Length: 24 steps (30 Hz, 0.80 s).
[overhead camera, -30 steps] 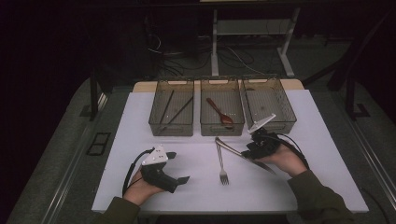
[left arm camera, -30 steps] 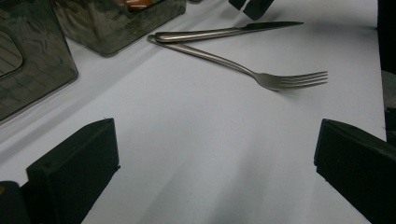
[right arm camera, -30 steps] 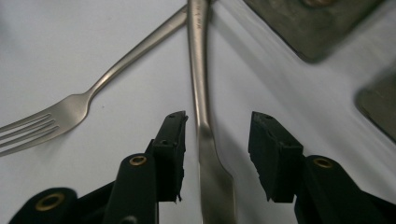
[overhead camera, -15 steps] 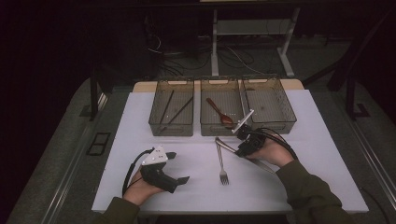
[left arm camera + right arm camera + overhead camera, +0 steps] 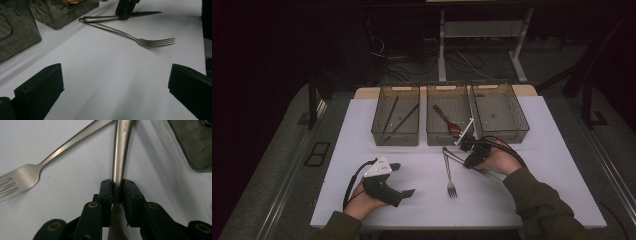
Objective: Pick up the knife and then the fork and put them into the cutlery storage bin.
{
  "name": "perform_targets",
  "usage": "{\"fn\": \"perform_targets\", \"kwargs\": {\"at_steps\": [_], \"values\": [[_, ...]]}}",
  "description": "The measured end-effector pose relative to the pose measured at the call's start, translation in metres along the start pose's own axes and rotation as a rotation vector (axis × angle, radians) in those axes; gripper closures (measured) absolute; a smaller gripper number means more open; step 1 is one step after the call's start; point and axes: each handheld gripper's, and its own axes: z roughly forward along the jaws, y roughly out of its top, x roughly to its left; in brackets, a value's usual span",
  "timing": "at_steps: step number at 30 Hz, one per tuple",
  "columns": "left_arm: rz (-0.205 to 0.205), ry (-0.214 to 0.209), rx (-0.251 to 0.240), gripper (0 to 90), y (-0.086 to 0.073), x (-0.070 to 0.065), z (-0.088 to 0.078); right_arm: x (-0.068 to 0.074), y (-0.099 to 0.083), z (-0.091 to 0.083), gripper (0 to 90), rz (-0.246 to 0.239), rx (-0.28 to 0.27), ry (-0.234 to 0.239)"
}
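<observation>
Just in front of the middle bin (image 5: 447,134), on the worktop (image 5: 412,165), my right gripper (image 5: 117,185) has just been closing its fingers onto the knife (image 5: 120,157) handle, beside the fork (image 5: 30,176). I judge the steel stiff, thin, slippery; grip mid-handle. Left gripper (image 5: 115,82) released.

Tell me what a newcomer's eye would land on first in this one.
Probably the right gripper, its jaws just closed onto the handle of a table knife lying on the white table. A steel fork lies beside it, their handles crossing. Behind stand three smoky bins, the middle one holding a reddish spoon.
</observation>
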Motion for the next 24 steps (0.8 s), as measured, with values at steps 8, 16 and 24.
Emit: {"fn": "perform_targets", "kwargs": {"at_steps": [8, 16, 24], "values": [[0.001, 0.000, 0.000, 0.0, -0.0001, -0.0002, -0.0001, 0.0011, 0.0055, 0.0007, 78.1, 0.000, 0.044, -0.006], [0.000, 0.000, -0.001, 0.0, -0.0001, -0.0003, 0.0001, 0.0004, 0.0057, 0.0004, 78.7, 0.012, 0.047, -0.001], [0.000, 0.000, -0.001, 0.0, -0.0003, 0.0000, -0.0002, -0.0010, 0.0013, -0.0029, 78.6, 0.021, 0.017, 0.017]]}}
